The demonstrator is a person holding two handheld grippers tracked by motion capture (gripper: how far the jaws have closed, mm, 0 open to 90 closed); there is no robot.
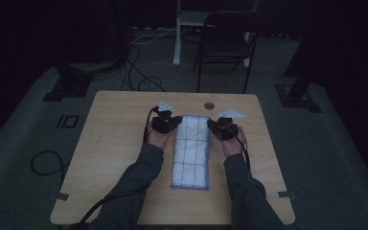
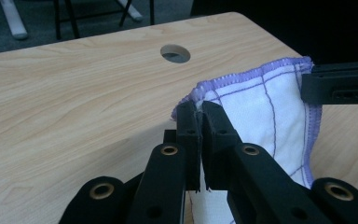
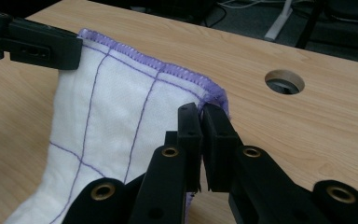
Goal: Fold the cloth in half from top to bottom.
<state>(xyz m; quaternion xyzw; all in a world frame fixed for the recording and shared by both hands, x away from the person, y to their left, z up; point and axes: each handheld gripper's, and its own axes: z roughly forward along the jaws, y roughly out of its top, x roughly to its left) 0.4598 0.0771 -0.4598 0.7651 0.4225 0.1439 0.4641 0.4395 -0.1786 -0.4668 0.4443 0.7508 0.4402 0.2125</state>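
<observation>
Dark floor and black curtains sit all around a light wooden tabletop [image 1: 120,143], and a black chair [image 1: 225,45] stands behind it. On the wood lies a long white cloth [image 1: 190,153] with a purple edge and thin purple lines making squares. It lies in the middle, running from the person's side toward the far side, with its far end close to a round hole [image 1: 209,105] in the tabletop.

The left gripper [image 2: 199,114] has its jaws clenched on the far left corner of the cloth. The right gripper [image 3: 201,116] has its jaws clenched on the far right corner. Both corners are lifted a little off the wood, while the rest of the cloth lies flat.

What could go wrong? Each gripper pinches only a tiny bit of the hem, so a corner could slip out if a hand pulls too fast. If one hand goes higher or quicker than the other, the cloth could twist or bunch up. If the hands pull apart too hard, the cloth could stretch tight and pop free. The near end might drag and slide crooked on the wood.

No words, brands or labels can be read anywhere on the cloth or the grippers.
</observation>
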